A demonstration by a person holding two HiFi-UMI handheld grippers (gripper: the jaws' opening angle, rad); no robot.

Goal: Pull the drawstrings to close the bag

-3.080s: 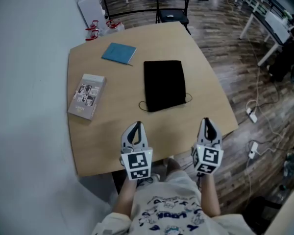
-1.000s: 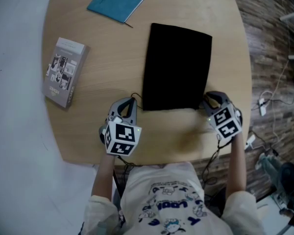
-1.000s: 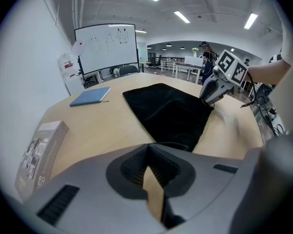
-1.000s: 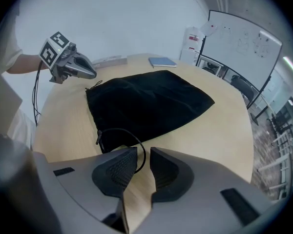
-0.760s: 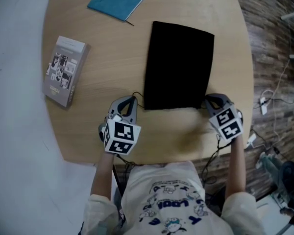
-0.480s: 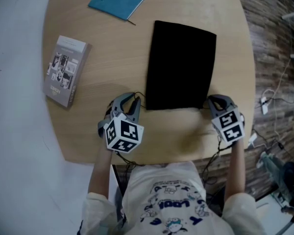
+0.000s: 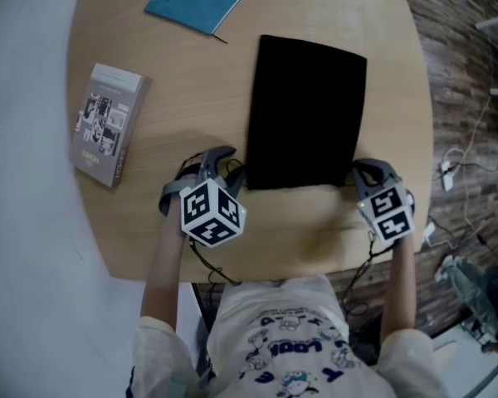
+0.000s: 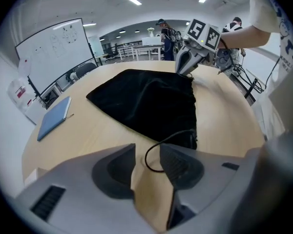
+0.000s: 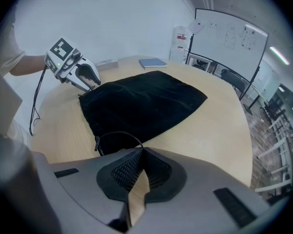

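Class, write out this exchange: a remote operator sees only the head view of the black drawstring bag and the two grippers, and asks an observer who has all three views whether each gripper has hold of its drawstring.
Operator: From above I can't judge the grips. Has the right gripper got its cord?
Observer: Yes. In the right gripper view, the right gripper has its fingers together on the right drawstring, whose loop runs back to the bag.
Operator: And the left one?
Observer: Not yet. In the left gripper view, the left gripper has just been opening and its fingers stand apart. The left drawstring loops between them, unpressed.
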